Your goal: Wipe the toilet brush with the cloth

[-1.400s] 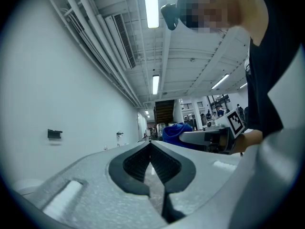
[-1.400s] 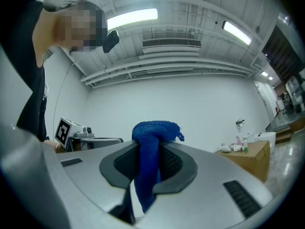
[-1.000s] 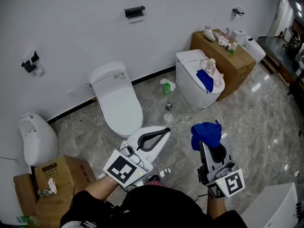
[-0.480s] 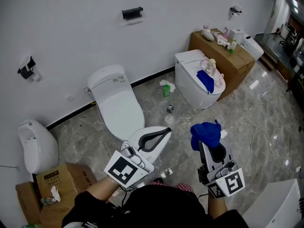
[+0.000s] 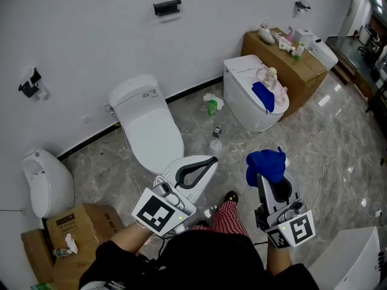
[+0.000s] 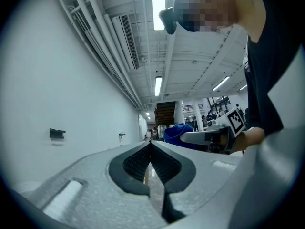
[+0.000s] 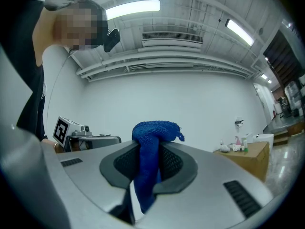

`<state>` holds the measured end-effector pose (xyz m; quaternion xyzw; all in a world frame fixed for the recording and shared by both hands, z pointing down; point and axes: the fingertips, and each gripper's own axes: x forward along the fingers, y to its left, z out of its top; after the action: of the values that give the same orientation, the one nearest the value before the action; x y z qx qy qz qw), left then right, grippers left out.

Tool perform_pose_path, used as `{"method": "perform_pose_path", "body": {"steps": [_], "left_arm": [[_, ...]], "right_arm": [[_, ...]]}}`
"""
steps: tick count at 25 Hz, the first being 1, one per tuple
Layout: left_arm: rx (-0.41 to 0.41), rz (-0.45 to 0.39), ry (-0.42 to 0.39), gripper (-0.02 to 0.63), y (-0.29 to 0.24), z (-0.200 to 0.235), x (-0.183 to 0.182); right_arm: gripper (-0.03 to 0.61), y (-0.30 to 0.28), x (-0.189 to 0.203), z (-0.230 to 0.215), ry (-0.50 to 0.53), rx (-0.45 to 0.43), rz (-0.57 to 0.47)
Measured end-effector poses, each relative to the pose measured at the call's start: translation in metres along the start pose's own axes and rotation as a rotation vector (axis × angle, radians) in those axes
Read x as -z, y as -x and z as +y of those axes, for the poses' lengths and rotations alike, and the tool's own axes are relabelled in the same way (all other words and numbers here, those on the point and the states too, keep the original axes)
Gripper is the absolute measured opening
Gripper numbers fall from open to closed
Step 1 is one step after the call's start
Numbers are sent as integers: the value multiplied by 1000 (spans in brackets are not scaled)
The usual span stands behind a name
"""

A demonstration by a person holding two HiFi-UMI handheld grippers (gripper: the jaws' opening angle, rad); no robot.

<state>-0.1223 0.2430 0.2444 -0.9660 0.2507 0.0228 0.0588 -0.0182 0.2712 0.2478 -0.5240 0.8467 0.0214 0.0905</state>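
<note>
Right gripper (image 7: 148,150) is clamped tight on the blue cloth (image 7: 153,131), which bunches up past the tips, just right of the near white toilet (image 5: 151,132). Left gripper (image 6: 151,147) is fully closed, nothing in it. The cardboard box (image 5: 97,216) at near left has a crumpled white scrap (image 5: 71,242) at its open top.

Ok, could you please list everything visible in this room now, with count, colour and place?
toilet: two, white, one by the wall, one further right
urinal: one, white, far left
box: two, brown, one behind the right toilet, one lower left
cloth: two, blue, one on the right toilet, one in the right claw
bottle: one, green, floor
wall holder: two, black
left claw: shut, empty
right claw: shut on the cloth
</note>
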Motion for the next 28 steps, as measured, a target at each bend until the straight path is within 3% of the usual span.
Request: {"method": "perform_pose_path", "body": {"steps": [9,28], "left_arm": [[-56,9,-3,3,-36,31,7],[-73,45,2,3,-149,93,29]], "right_arm": [[77,-37,7,-39,-4,-52,0],[78,-111,19,-153,-34,-81,16]]}}
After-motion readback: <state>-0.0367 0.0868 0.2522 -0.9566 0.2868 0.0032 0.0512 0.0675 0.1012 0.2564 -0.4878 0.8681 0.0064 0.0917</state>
